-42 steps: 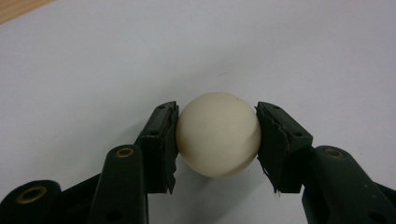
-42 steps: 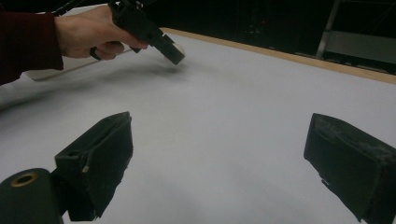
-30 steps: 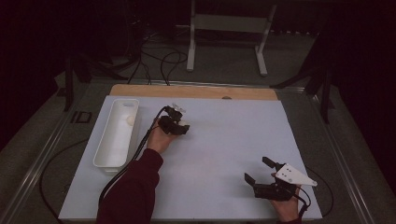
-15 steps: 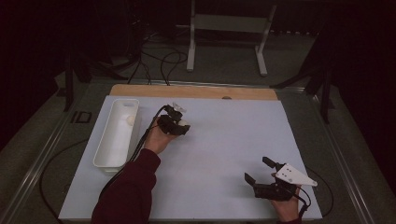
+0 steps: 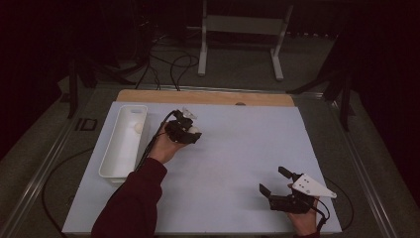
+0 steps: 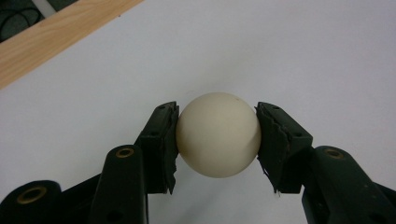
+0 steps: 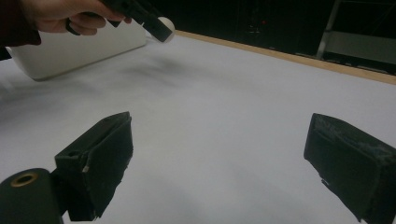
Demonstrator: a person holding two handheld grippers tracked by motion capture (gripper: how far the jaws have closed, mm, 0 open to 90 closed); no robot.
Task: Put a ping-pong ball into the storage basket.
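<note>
A cream ball (image 6: pixel 218 134) is clamped between the two black pads of my left gripper (image 6: pixel 217 110), held a little above the white table sheet (image 6: pixel 303 51). From the high view, that left gripper (image 5: pixel 190 133) hovers over the sheet's far left part, just right of the tray, with the ball (image 5: pixel 194 130) at its tip. My right gripper (image 5: pixel 272 179) rests near the front right corner, jaws wide apart and nothing between them (image 7: pixel 222 135). Far off in the right gripper view, the left gripper (image 7: pixel 156 25) carries the ball (image 7: pixel 166 22).
A long white tray (image 5: pixel 115 148) lies along the sheet's left side with another pale ball (image 5: pixel 138 127) in its far end. A wooden strip (image 5: pixel 208 97) borders the far edge. Behind it, a metal stand (image 5: pixel 237 29) and cables sit on the floor.
The left hand has lifted slightly with the ball still clamped. The right gripper has stayed put.
</note>
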